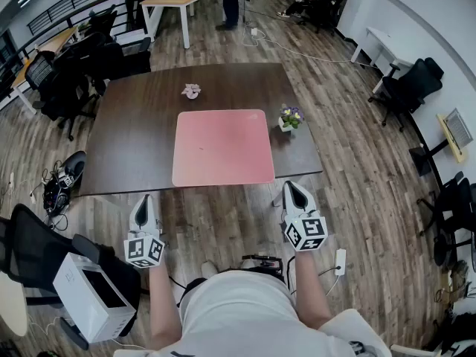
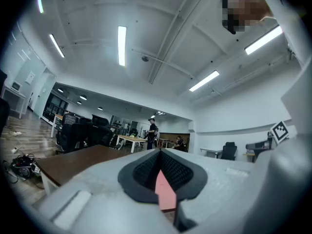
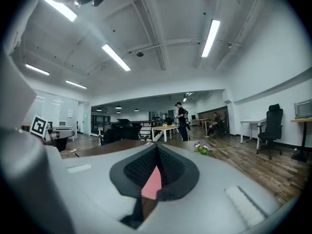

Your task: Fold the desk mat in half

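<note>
A pink desk mat [image 1: 223, 147] lies flat and unfolded on the dark brown table [image 1: 134, 140], its near edge along the table's front edge. Both grippers hover level just short of that edge, apart from the mat. My left gripper [image 1: 145, 199] is off the mat's near left corner and my right gripper [image 1: 292, 188] off its near right corner. In the left gripper view the left gripper [image 2: 160, 152] has its jaws meeting at the tips, with a sliver of mat [image 2: 165, 191] showing behind them. The right gripper [image 3: 157, 147] looks the same, shut and holding nothing, with the mat [image 3: 152, 184] beyond it.
A small pot of flowers [image 1: 289, 117] stands right of the mat, and a crumpled pale cloth [image 1: 191, 91] lies behind it. Black office chairs [image 1: 74, 65] crowd the table's left side. A white box [image 1: 89, 296] sits at my lower left. A person [image 1: 230, 2] stands far back.
</note>
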Motion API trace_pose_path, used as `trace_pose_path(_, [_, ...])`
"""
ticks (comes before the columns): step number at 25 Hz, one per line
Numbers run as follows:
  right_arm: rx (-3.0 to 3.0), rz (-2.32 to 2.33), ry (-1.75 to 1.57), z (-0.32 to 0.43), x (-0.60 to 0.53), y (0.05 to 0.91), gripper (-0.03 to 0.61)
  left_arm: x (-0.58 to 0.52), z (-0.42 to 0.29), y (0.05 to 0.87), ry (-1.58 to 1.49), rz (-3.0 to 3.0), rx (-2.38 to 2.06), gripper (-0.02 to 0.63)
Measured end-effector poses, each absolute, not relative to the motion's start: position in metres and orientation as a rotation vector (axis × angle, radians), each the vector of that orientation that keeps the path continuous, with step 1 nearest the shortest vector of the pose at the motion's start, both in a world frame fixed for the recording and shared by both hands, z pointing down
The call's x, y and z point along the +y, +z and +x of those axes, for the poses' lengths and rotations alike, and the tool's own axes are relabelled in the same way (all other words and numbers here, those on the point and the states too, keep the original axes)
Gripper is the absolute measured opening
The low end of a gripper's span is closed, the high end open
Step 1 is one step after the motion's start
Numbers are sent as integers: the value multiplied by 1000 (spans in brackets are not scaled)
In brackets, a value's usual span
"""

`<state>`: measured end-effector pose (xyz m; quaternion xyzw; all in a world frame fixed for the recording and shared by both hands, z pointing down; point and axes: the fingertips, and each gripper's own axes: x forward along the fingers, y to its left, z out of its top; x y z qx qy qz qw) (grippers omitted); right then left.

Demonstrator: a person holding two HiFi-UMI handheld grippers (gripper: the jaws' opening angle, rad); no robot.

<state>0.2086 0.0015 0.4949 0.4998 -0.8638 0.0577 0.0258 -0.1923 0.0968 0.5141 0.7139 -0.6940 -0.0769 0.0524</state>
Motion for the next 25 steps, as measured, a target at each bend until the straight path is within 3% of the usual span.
trace_pose_path(25, [-2647,1589,216,196,3,497,0,98,-208,523,-253,2171,-2071,2])
